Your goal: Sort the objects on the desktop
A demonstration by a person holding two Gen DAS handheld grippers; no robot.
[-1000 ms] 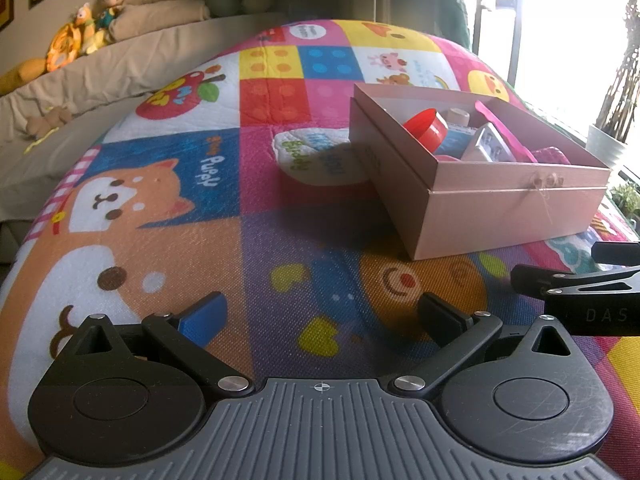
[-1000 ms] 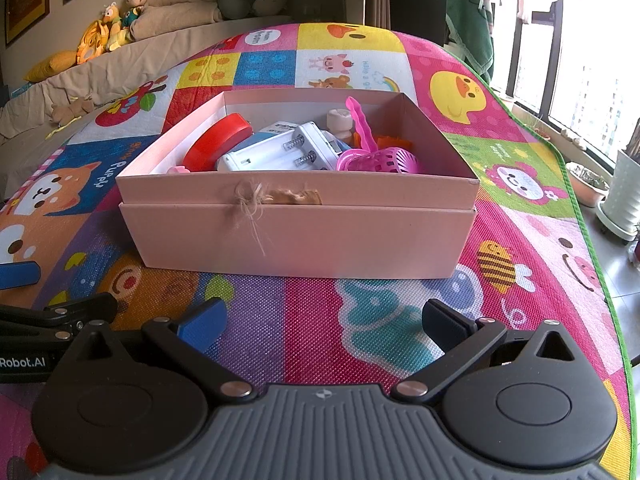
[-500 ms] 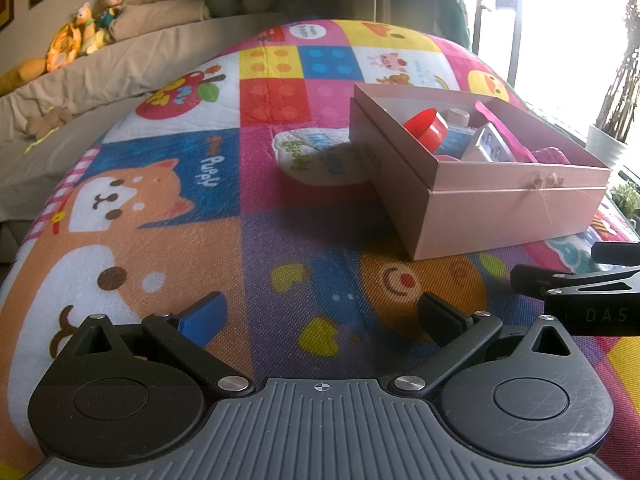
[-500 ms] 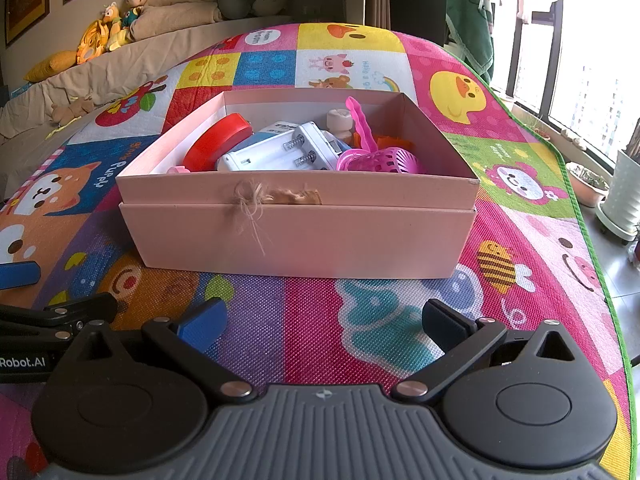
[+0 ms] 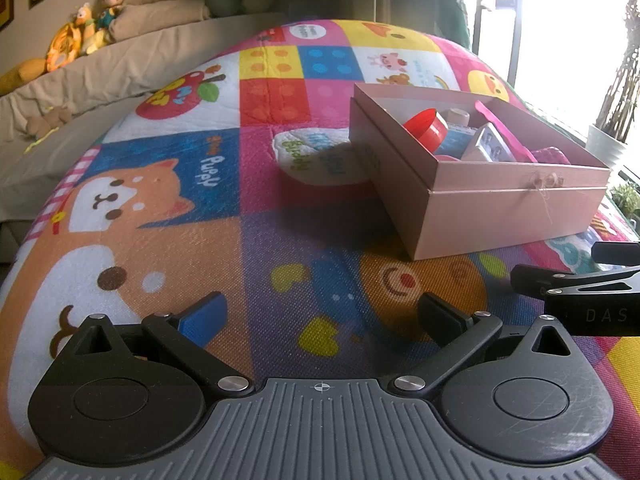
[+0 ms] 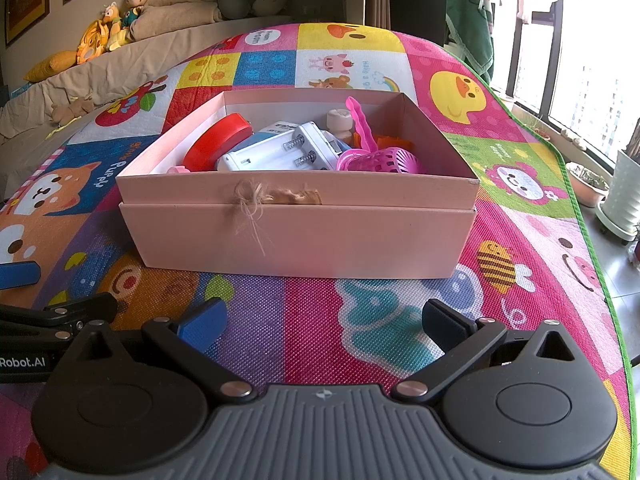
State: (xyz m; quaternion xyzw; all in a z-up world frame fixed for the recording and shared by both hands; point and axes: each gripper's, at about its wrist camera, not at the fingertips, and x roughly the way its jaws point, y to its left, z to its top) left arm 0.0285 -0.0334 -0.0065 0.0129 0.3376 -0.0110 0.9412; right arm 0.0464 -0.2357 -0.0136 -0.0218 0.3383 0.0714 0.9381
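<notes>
**Box dead ahead of right jaws, off to the right of left**

Colourful play mat [image 6: 304, 320] was seen carrying the pink box [image 6: 296, 236], straight ahead of the right gripper [image 6: 320, 320] and ahead-right of the left gripper [image 5: 320, 316]. Both jaws were spread and empty. Box long axis ran across the right view, broadside on. Red lid [image 6: 218, 144], battery holder [image 6: 280, 156] and pink scoop [image 6: 380, 160] were already inside. Right gripper was judged nearer.

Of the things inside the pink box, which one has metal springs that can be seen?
The white battery holder, lying in the middle of the box. Two coiled springs show in its open slots; the red lid to its left and the pink scoop to its right have none.
</notes>
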